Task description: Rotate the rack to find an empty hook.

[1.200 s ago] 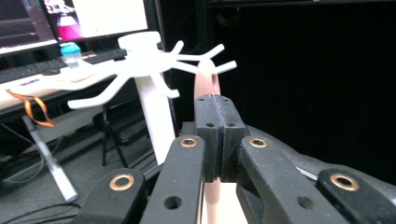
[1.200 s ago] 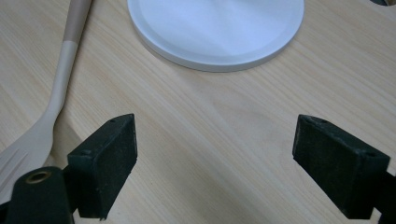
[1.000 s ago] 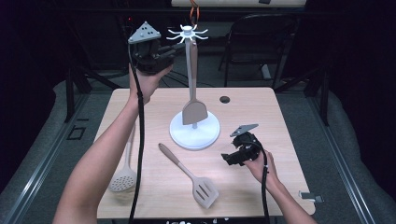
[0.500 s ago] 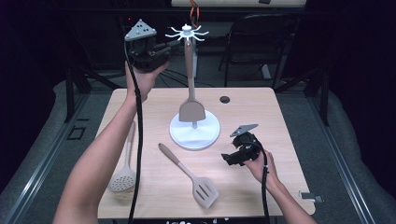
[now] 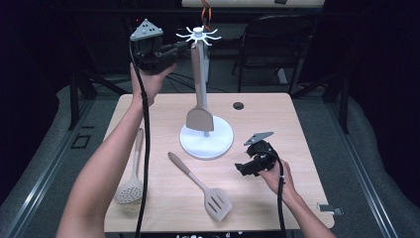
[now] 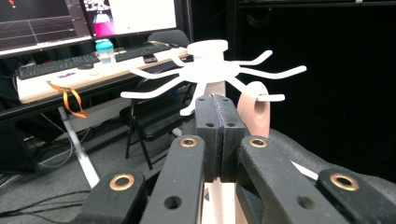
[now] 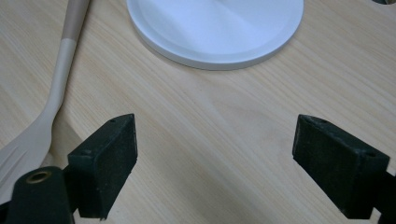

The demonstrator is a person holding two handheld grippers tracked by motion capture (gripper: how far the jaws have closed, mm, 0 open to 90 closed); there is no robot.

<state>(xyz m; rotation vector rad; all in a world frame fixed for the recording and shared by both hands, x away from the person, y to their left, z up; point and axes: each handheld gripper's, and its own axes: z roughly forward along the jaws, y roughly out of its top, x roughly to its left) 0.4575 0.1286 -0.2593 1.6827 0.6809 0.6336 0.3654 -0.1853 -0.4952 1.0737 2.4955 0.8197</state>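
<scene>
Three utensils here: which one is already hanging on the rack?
The solid turner, hanging by its handle hole from a hook of the white rack. The slotted turner and the round skimmer lie flat on the table.

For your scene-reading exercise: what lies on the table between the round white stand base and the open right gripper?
Nothing: in the right gripper view, bare light wood table runs from the right gripper to the round white stand base.

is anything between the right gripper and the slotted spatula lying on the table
Nothing visible is. The right gripper rests low on the table with its fingers open, and only bare wood lies between it and the slotted spatula to its left.
</scene>
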